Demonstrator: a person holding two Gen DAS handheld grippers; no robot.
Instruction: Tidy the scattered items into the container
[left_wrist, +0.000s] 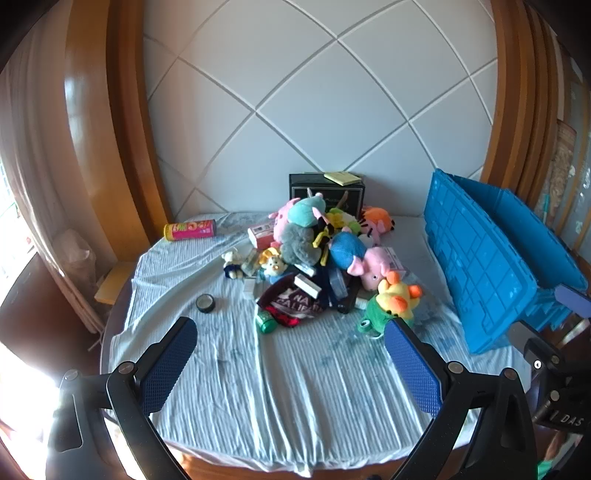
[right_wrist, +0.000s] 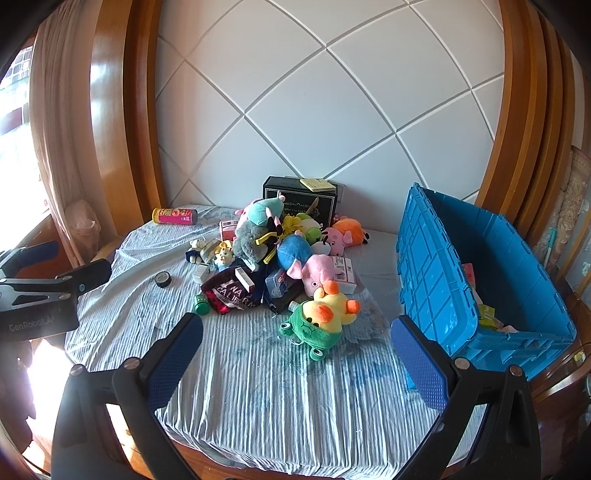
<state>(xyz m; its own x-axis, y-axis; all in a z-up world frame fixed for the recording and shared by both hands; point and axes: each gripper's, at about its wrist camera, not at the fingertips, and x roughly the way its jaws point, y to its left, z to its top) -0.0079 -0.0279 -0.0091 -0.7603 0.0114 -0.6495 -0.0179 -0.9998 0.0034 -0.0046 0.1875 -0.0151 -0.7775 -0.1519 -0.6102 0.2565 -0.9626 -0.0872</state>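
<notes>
Blue crate (right_wrist: 436, 280) contents mostly hidden; labels unreadable.

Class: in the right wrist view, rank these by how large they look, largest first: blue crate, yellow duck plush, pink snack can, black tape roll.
1. blue crate
2. yellow duck plush
3. pink snack can, though it lies farther back
4. black tape roll

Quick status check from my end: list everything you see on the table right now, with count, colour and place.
crate: one, blue, right edge, few items inside
plush pile: many, mixed colours, table centre
duck plush: one, yellow in green frog outfit, front of pile
tube can: one, pink and yellow, lying far left
tape roll: one, black, left of pile
black box: one, behind pile, yellow notepad on top
green cap: one, front left of pile
cloth: one, pale blue, covering table
left gripper: open, empty
right gripper: open, empty
</notes>
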